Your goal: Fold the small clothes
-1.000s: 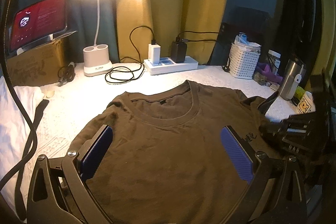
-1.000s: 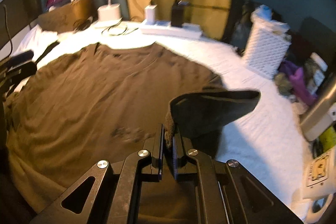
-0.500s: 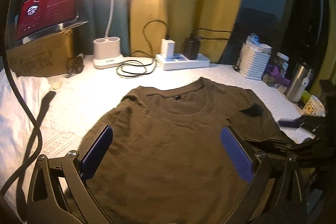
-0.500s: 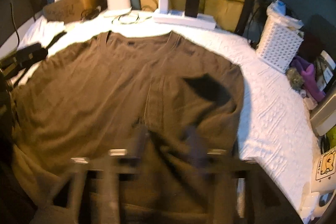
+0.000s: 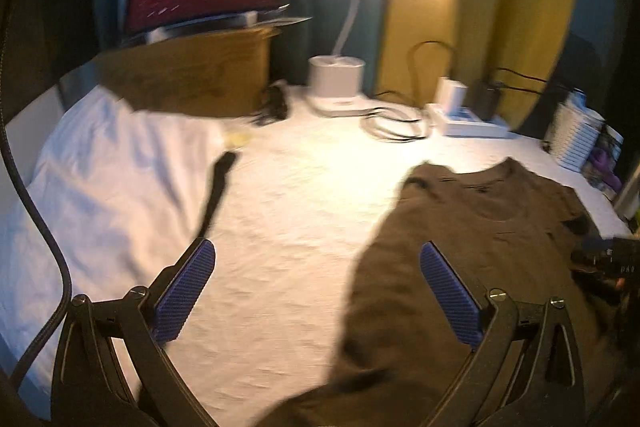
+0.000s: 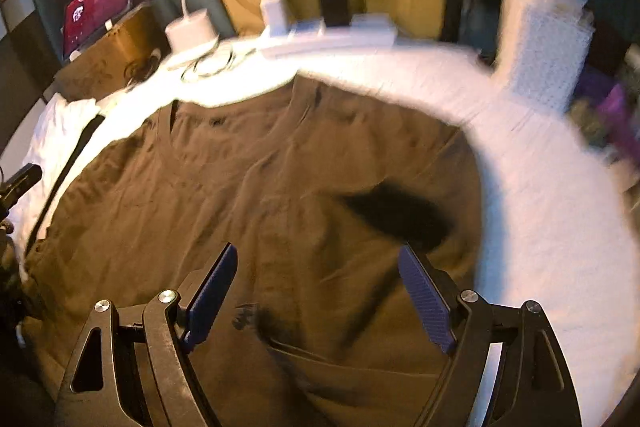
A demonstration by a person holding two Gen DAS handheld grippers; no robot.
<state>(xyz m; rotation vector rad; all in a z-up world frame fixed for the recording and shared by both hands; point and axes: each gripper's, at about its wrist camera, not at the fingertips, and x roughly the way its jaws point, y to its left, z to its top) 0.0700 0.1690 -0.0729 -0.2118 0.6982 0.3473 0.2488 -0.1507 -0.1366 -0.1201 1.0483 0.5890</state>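
A brown T-shirt (image 6: 260, 187) lies flat on the white table cover, collar toward the lamp, its right sleeve folded in over the body as a dark flap (image 6: 396, 215). My right gripper (image 6: 316, 291) is open and empty, low over the shirt's lower right part. My left gripper (image 5: 316, 283) is open and empty over the white cover, with its right finger over the shirt's left edge (image 5: 460, 227). The right gripper shows as a dark shape at the right edge of the left wrist view (image 5: 612, 259).
A white cloth (image 5: 104, 187) with a black strap lies at the left. At the back stand a cardboard box (image 5: 188, 75) with a red-screen tablet, a lamp base (image 5: 336, 83), a power strip (image 5: 468, 123) with cables, and a white basket (image 6: 544, 43).
The right gripper let go of the sleeve, which now lies folded on the shirt, and stands open. The left gripper swung left, off the shirt's middle toward its left edge.
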